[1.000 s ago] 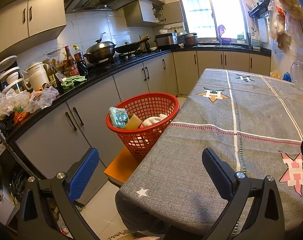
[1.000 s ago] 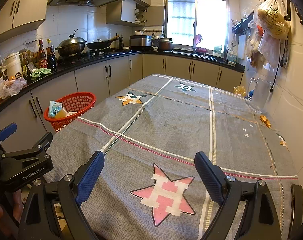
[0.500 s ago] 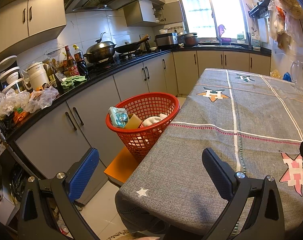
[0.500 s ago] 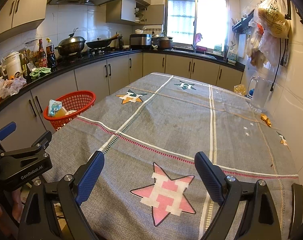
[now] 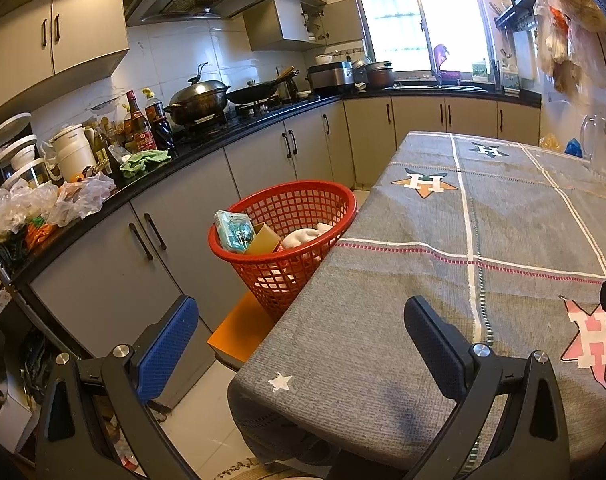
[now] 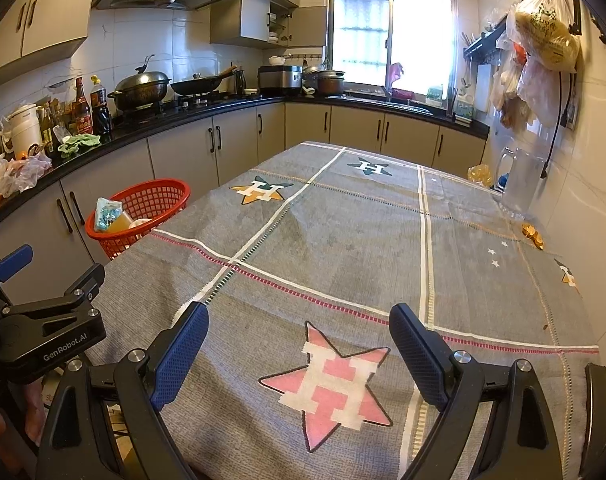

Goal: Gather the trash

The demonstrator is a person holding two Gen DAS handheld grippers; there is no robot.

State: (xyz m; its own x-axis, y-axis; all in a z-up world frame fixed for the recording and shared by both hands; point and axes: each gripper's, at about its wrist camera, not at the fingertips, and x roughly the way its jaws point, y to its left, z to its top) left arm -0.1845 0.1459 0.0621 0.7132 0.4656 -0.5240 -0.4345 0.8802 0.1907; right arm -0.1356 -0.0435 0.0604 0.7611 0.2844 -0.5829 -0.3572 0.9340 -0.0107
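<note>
**Trash in the basket, both tongs idle**

Nothing has shifted since a second ago: both views match the earlier ones, and neither pair of tongs has moved.

Left tongs [image 5: 299,346] hang spread wide over the near corner of the bench [image 5: 403,280], nothing between the blue pads. Right tongs [image 6: 299,354] are likewise spread, empty, poised above the pink star [image 6: 329,384] on the grey checked cloth. From the right wrist view, the left tool's black body sits at 9 o'clock, off the bench's edge.

At about 11 o'clock from the left tongs stands the red basket [image 5: 335,196], a plastic lattice tub just beside the bench's long edge, resting on an orange stool [image 5: 239,332] in front of the grey cabinets. Inside it, a teal printed packet [image 5: 235,232] leans against the rim, touching a tan cardboard box [image 5: 265,238]; a crumpled white wad [image 5: 303,236] lies next to them towards the bench.

Far out at 2 o'clock from the right tongs, a small orange scrap [image 6: 532,234] lies on the cloth near the wall, just short of a clear jug [image 6: 521,184].
</note>
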